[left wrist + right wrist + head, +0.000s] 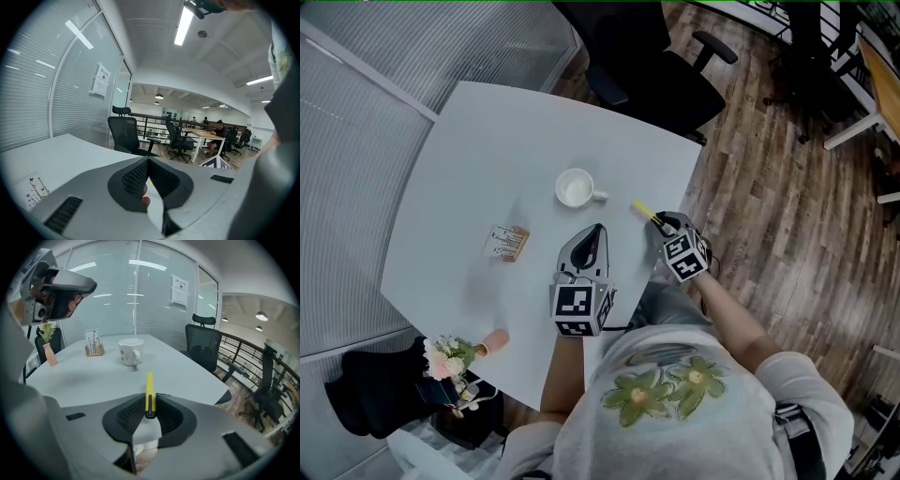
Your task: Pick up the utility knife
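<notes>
Head view: white table [487, 150] w/ mug [575, 188] near centre, card stand [507, 243] to its left, flower vase [490, 342] at the near-left edge. Left gripper [598, 229] is over the table just below the mug, tapering to a point. Right gripper [662, 221] is at the table's right edge, w/ the yellow utility knife [642, 211] poking out of its tip twd the mug. Left gripper view: jaws closed tip to tip, nothing btwn the pads; table and black office chair [124, 133] ahead. Right gripper view: jaws clamped on the utility knife's rear end, pads pressing both sides; its yellow body runs straight fwd over the table, pointing roughly at the mug, w/ card stand and flower vase further left
</notes>
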The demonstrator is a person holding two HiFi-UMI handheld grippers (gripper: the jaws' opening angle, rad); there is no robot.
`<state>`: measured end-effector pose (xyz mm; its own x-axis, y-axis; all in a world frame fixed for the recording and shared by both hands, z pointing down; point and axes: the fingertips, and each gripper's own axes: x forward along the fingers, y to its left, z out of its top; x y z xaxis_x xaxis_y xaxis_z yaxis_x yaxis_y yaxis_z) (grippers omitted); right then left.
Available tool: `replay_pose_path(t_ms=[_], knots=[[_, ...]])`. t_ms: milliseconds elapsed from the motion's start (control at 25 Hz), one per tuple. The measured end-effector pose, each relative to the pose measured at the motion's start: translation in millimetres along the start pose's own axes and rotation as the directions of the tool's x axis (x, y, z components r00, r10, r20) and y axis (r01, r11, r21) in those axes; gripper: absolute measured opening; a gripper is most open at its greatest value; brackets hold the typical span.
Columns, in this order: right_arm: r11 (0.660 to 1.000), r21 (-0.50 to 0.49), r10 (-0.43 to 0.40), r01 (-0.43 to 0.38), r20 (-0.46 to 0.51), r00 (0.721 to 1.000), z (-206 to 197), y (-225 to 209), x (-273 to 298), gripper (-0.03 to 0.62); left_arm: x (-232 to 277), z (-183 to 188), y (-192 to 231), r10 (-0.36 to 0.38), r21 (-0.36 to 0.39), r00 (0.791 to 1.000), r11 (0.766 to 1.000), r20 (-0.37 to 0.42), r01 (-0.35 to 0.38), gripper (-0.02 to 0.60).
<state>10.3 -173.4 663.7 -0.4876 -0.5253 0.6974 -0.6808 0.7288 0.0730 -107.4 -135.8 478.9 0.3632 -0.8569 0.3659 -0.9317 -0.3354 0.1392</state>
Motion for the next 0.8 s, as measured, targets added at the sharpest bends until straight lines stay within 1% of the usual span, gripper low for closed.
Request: replay_pose_path(t_ms=[360, 560, 800], knots=[[1.000, 0.011, -0.010, 0.009, 0.040, 0.999, 10, 1, -20, 0.072, -7, 3, -4, 0.003, 0.009, 1.000, 1.000, 0.011, -0.003, 0.000], [0.999, 0.035, -0.010, 0.008, 0.070, 0.997, 17, 2, -33, 0.072, -11, 6, -5, 0.003, 0.005, 1.000, 1.000, 0.025, -0.003, 0.000], [1.000, 0.003, -0.003, 0.003, 0.108, 0.994, 35, 1, -51, 0.072, -14, 8, -10, 0.004, 0.021, 1.000, 1.000, 0.030, -0.005, 0.000]])
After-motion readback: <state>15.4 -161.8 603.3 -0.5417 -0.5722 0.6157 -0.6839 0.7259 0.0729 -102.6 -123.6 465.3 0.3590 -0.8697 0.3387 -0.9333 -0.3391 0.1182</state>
